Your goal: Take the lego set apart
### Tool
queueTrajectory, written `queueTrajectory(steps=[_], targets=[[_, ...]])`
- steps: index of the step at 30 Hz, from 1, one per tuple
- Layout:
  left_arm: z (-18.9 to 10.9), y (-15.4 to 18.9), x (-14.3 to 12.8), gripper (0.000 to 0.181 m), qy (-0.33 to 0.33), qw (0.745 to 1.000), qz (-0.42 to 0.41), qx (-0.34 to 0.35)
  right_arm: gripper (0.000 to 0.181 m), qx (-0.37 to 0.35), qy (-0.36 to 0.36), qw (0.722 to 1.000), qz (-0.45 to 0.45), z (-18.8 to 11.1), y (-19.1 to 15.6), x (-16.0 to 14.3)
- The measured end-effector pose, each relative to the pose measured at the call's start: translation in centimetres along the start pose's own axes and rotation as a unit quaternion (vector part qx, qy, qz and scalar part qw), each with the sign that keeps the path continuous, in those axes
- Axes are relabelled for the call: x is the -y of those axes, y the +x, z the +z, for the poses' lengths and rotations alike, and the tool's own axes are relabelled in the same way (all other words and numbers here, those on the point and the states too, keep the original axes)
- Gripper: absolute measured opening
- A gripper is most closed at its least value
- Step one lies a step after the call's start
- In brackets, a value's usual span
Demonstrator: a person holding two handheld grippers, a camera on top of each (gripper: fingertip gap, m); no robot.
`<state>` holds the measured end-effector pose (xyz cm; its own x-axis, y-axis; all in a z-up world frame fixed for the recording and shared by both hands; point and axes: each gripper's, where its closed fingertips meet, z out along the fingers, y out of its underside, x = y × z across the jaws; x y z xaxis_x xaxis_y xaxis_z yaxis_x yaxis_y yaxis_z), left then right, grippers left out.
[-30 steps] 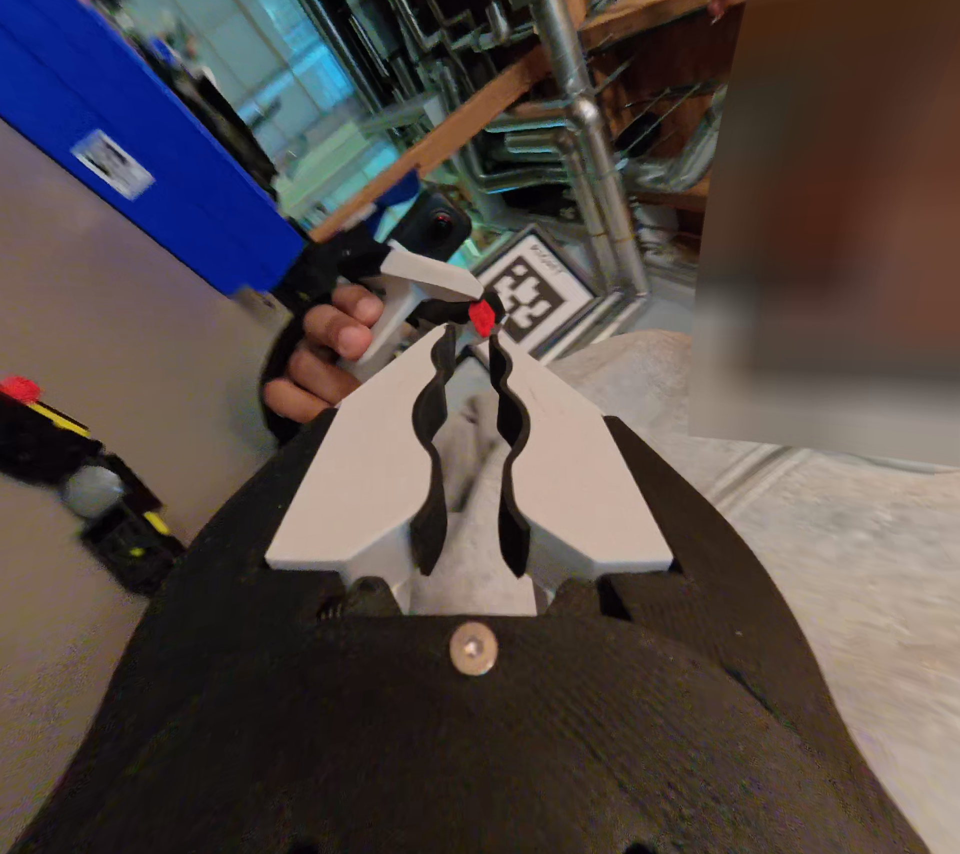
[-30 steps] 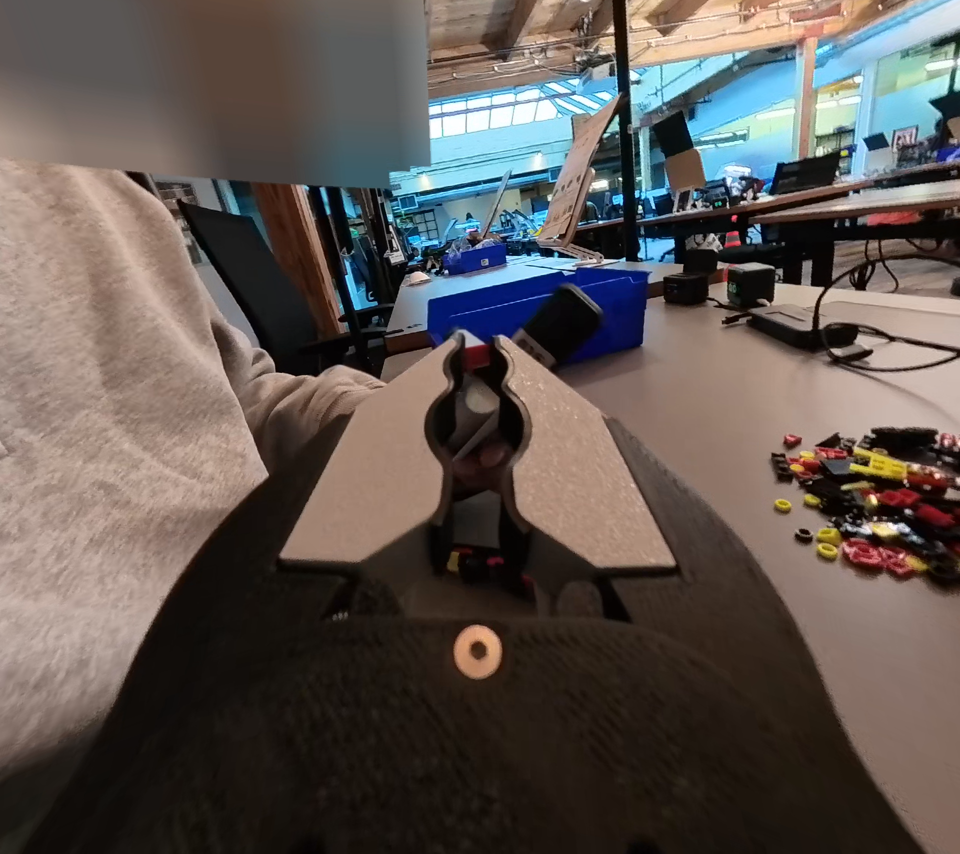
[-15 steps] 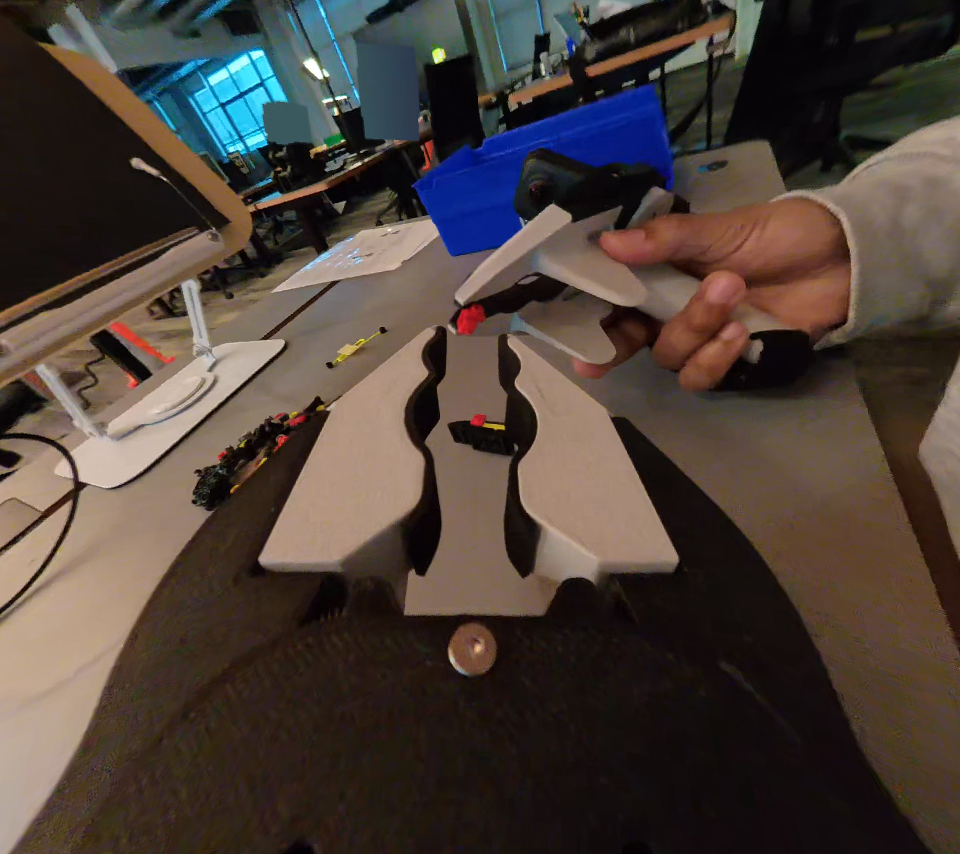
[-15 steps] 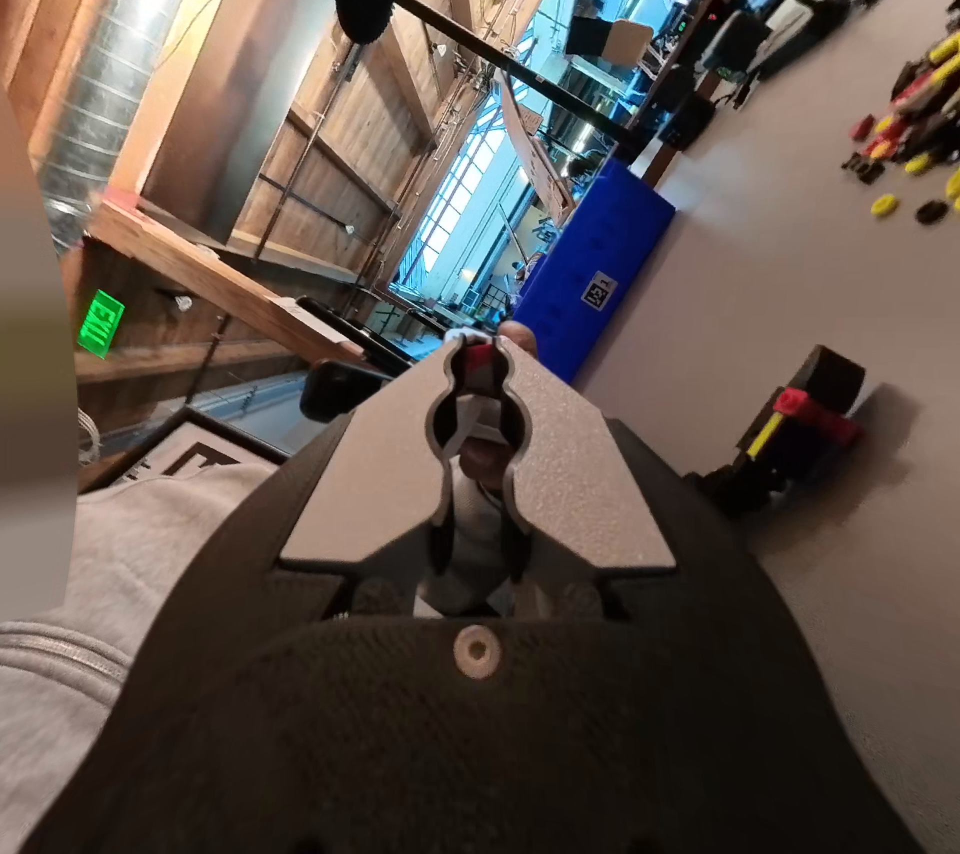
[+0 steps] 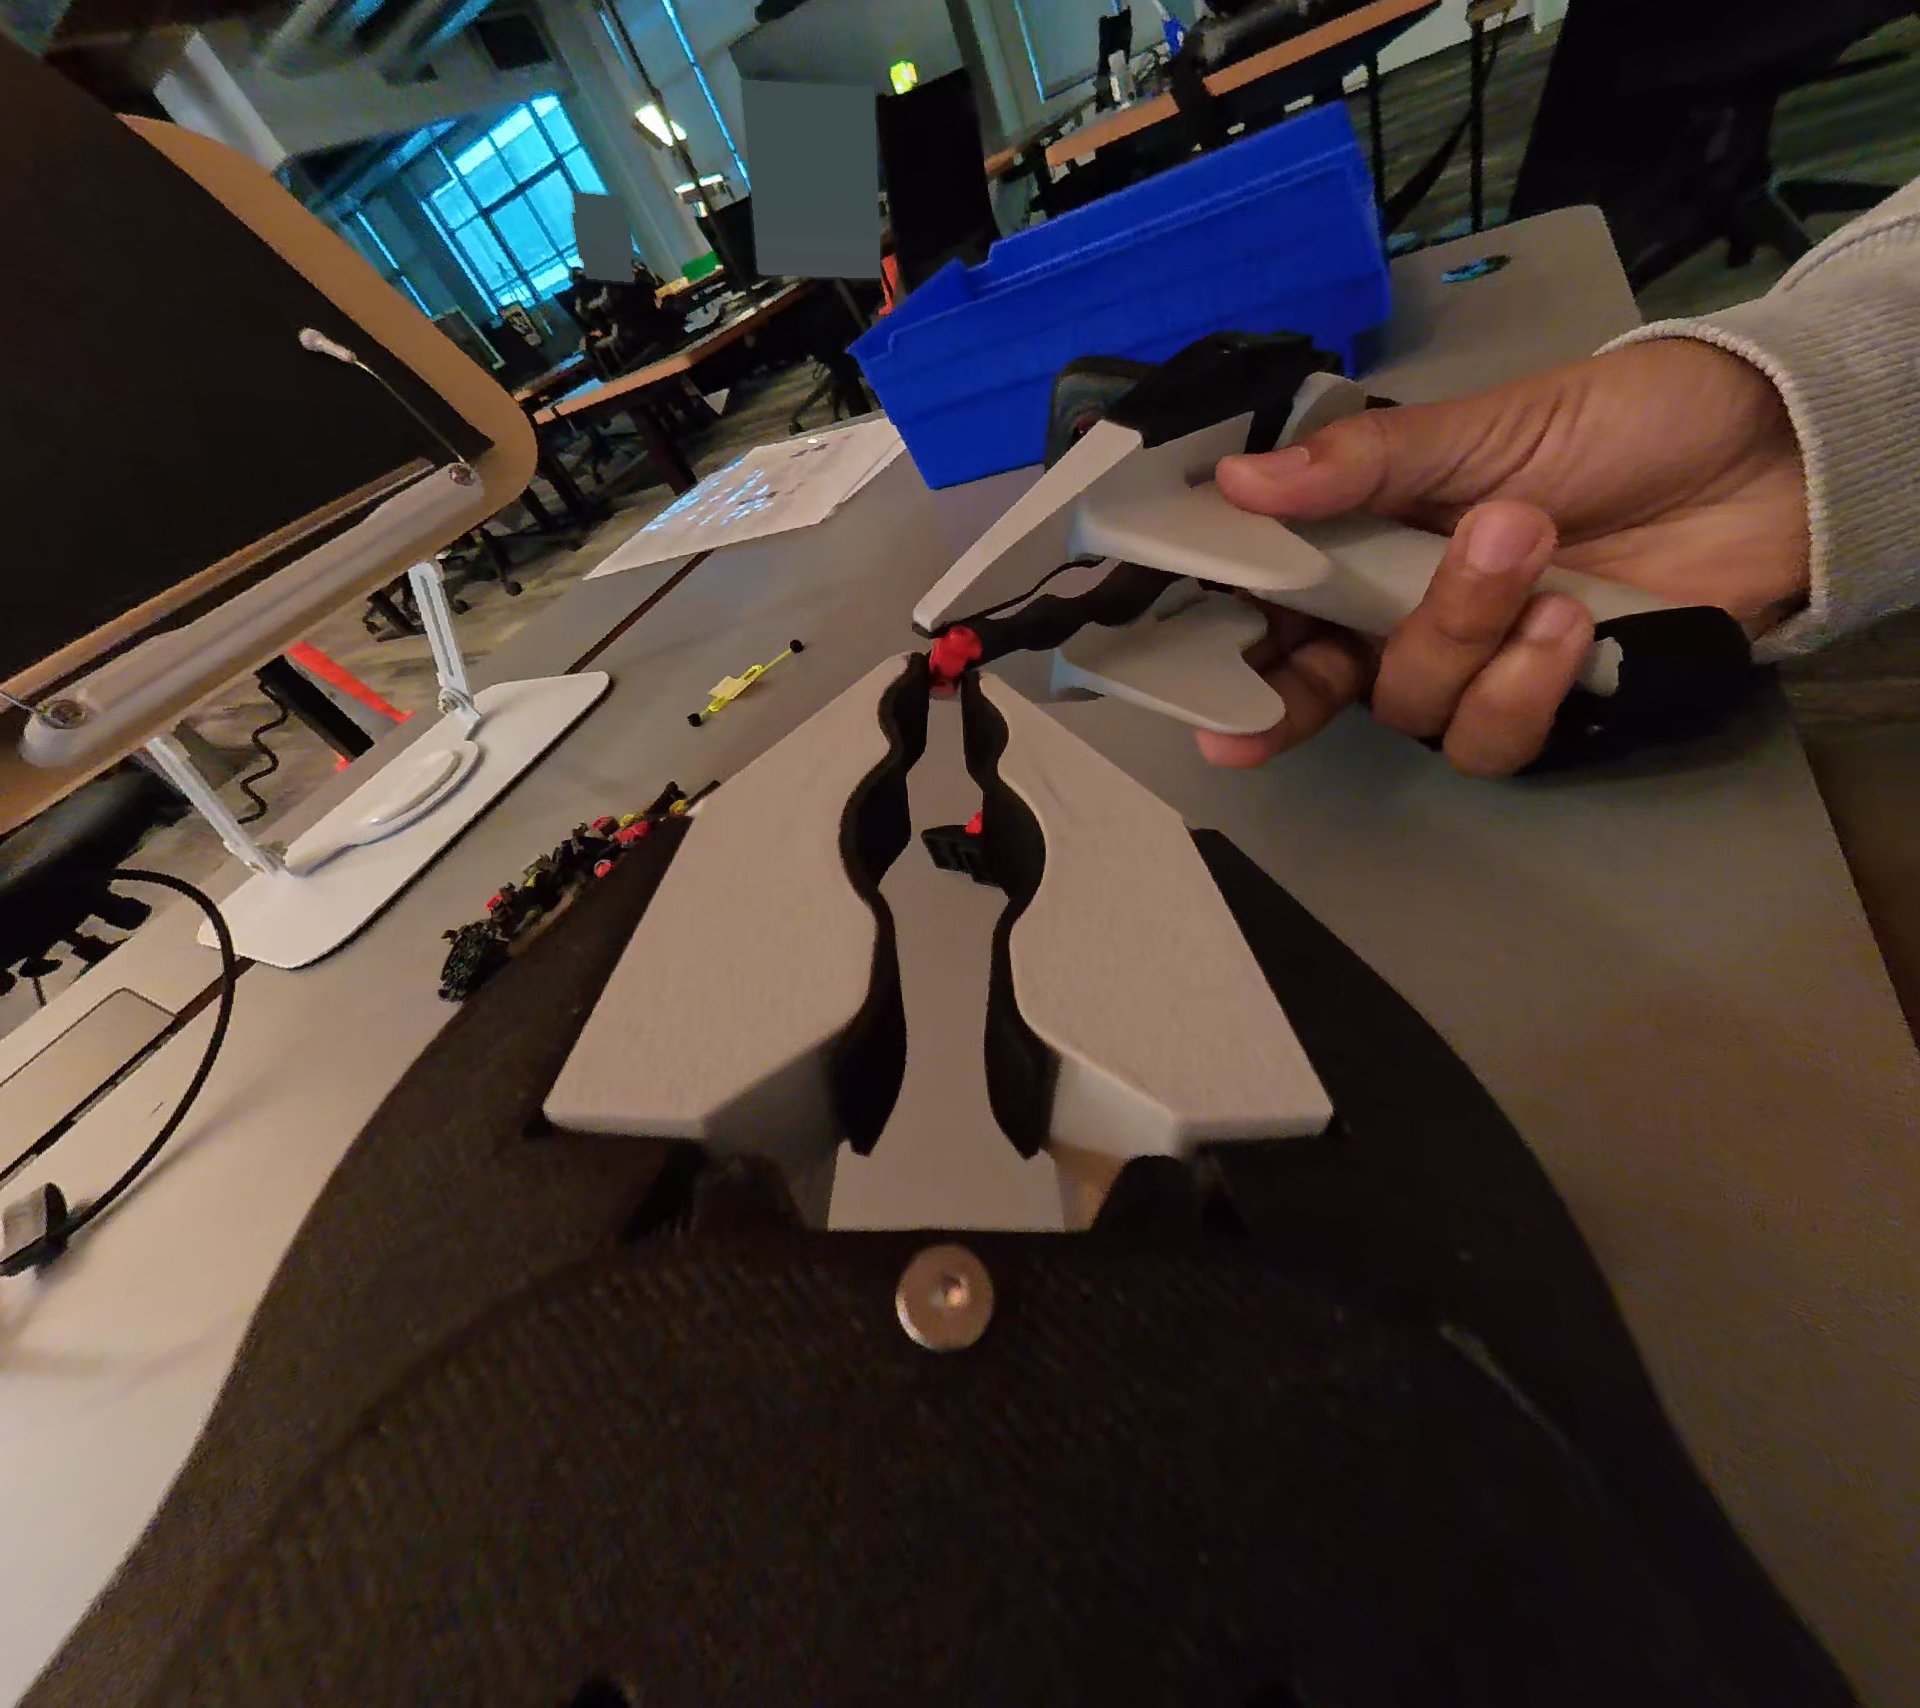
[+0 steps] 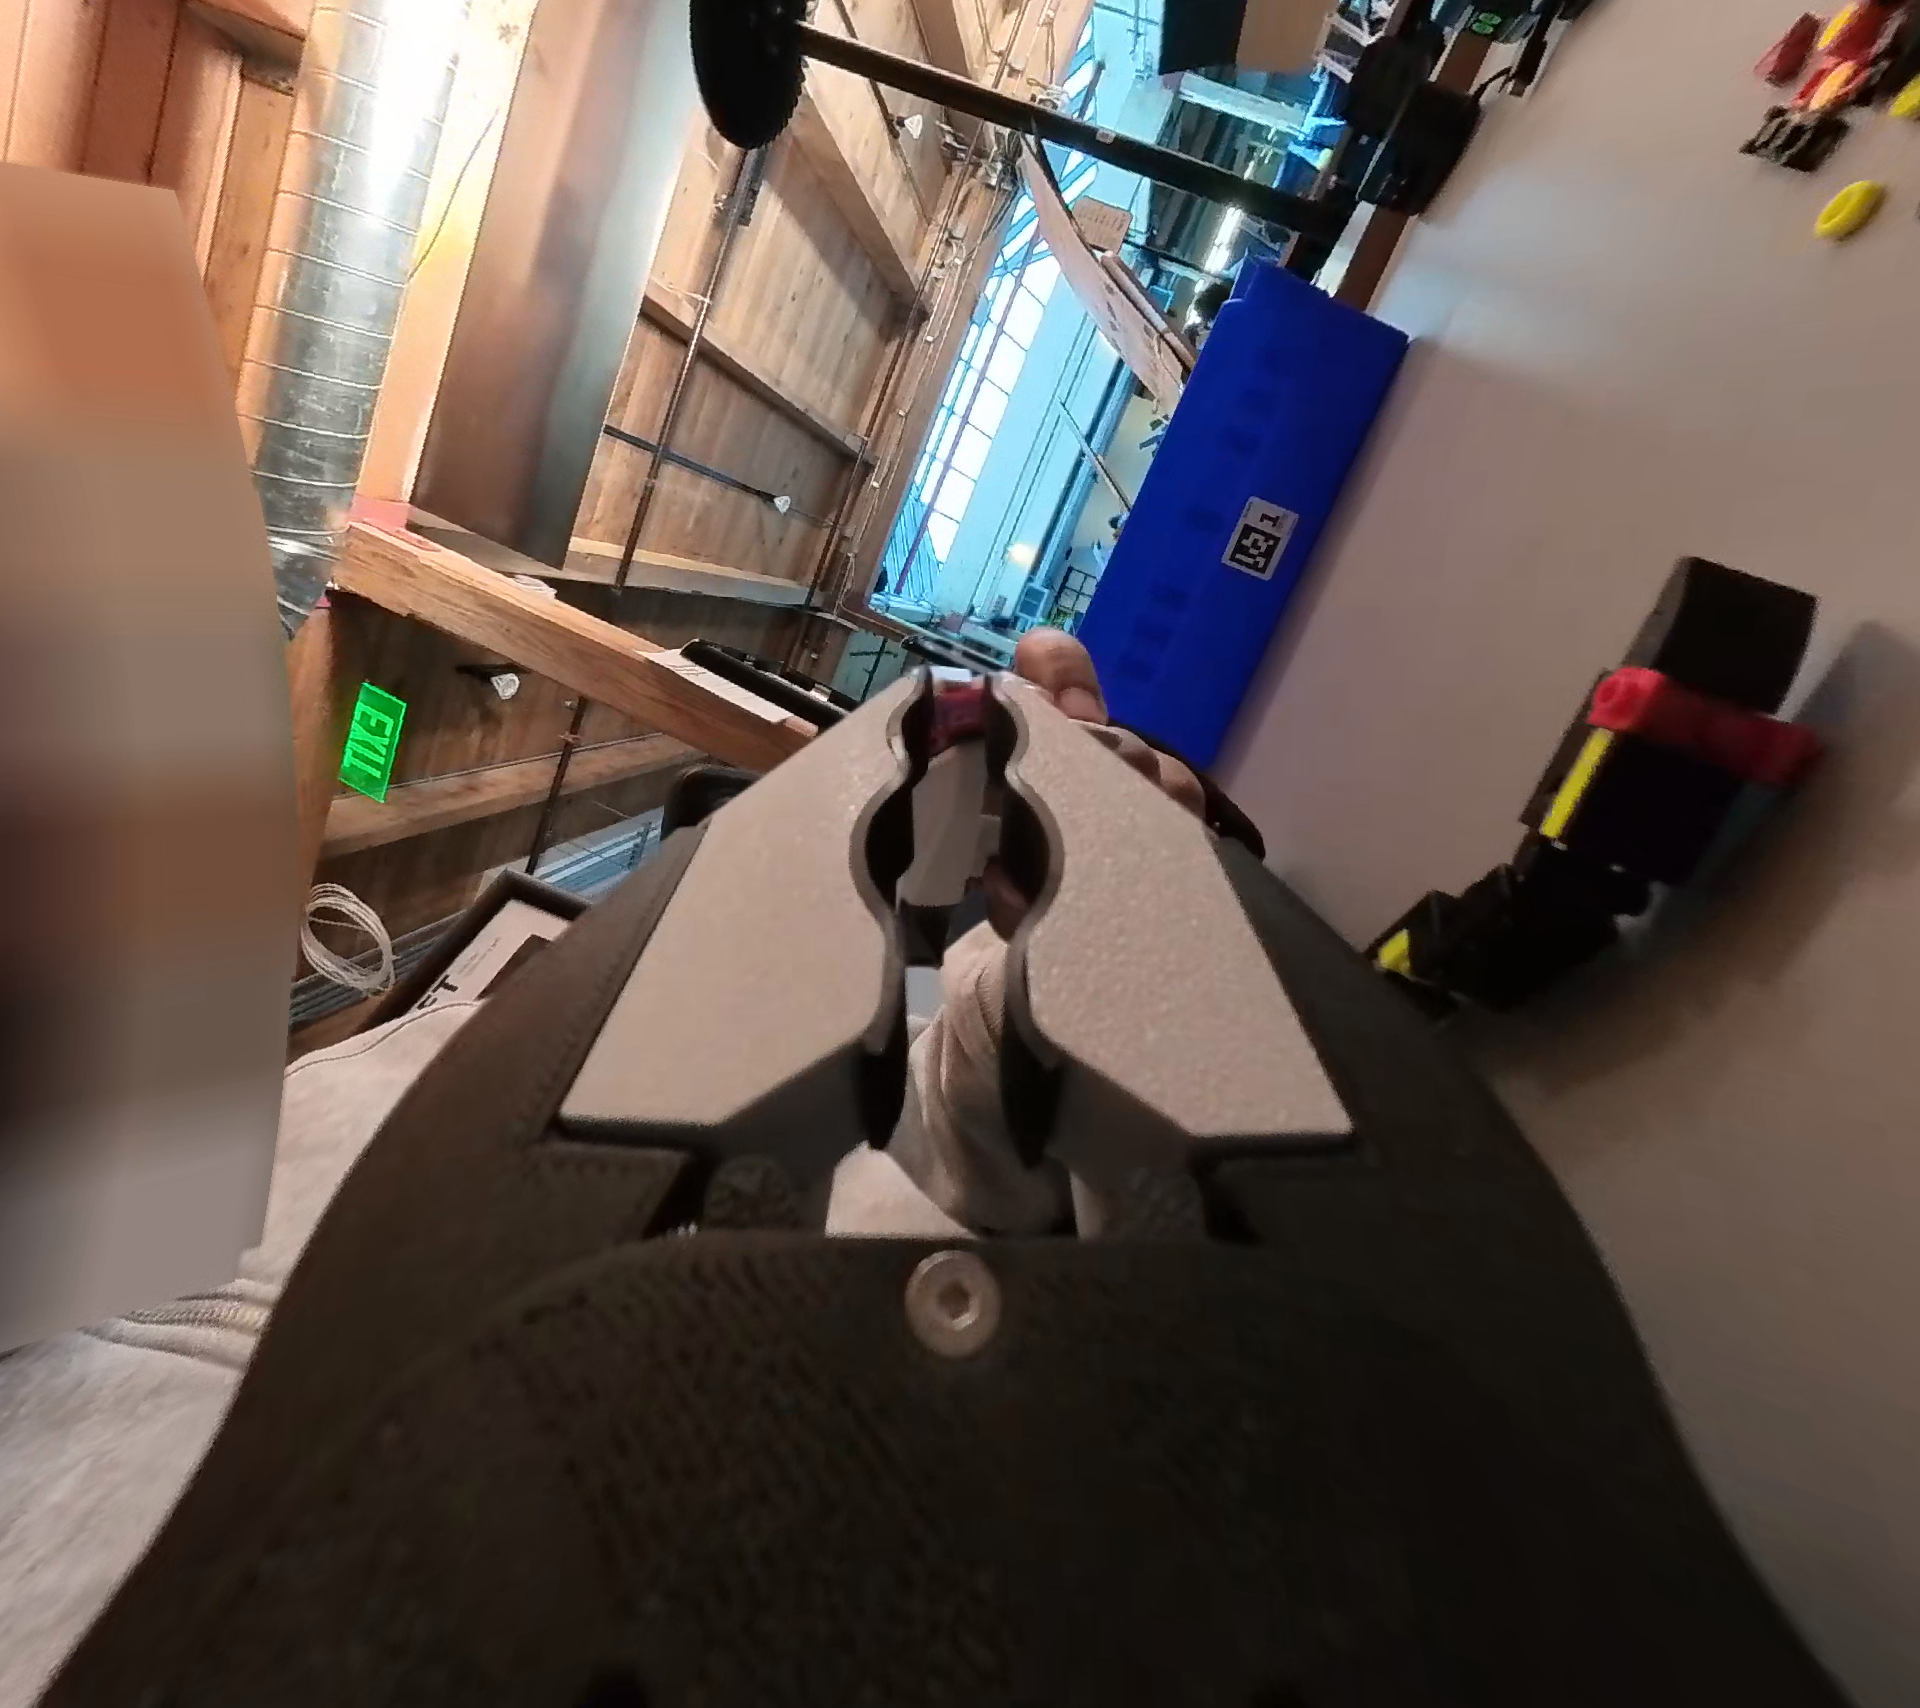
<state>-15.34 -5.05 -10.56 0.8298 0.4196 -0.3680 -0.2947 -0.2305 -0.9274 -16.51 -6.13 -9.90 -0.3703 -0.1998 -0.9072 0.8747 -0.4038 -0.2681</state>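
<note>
A small red lego piece (image 5: 952, 652) is held in the air between both grippers. My left gripper (image 5: 943, 679) has its jaws narrowed onto it from below. My right gripper (image 5: 940, 635), held by a hand (image 5: 1507, 536), pinches it from the right. In the right wrist view my right gripper (image 6: 958, 690) is shut on the red piece (image 6: 961, 713), with a left fingertip visible behind it. A black lego assembly with red and yellow parts (image 6: 1662, 785) lies on the grey table (image 5: 1455, 931). It also shows between my left fingers (image 5: 956, 850).
A pile of several loose red, yellow and black pieces (image 5: 551, 889) lies to the left and shows in the right wrist view (image 6: 1839, 69). A blue bin (image 5: 1143, 308) stands at the table's far side. A white stand (image 5: 395, 785), a yellow piece (image 5: 743, 682) and a cable (image 5: 156, 1087) are at left. My two grippers' fingertips are within a few centimetres of each other.
The left gripper's jaws have narrowed and its tips have moved up to the red piece that the right gripper holds. The right gripper has stayed shut on it.
</note>
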Motion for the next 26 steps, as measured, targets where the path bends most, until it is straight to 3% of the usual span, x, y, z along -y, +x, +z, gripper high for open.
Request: queueTrajectory(steps=[11, 13, 15, 18, 21, 24, 26], targets=[[0.0, 0.0, 0.2, 0.002, 0.002, 1.0, -0.011, -0.008, 0.006, 0.006, 0.004, 1.0, 0.024, -0.3, 0.3, 0.2], [0.0, -0.2, 0.4, 0.002, 0.005, 0.998, -0.052, -0.018, 0.006, 0.017, -0.001, 1.0, 0.009, -0.5, 0.0, 0.4], [-0.1, -0.7, 0.8, 0.001, 0.025, 0.989, -0.143, -0.036, 0.005, 0.039, 0.003, 0.999, -0.021, -1.0, -0.9, 1.2], [-0.2, -1.6, 1.3, 0.0, 0.061, 0.926, -0.357, -0.104, 0.003, 0.047, -0.023, 0.99, -0.128, -1.6, -2.6, 1.8], [-0.4, -1.4, 1.3, 0.0, 0.079, 0.841, -0.501, -0.189, 0.019, -0.029, -0.076, 0.946, -0.315, -1.8, -2.1, 1.3], [-0.1, -0.9, 0.7, 0.0, 0.071, 0.823, -0.525, -0.207, 0.025, -0.111, -0.104, 0.875, -0.459, -1.9, -0.7, 1.1], [-0.2, -0.6, 1.2, 0.0, 0.076, 0.812, -0.533, -0.224, 0.032, -0.121, -0.11, 0.846, -0.508, -1.7, -0.6, 0.6]])
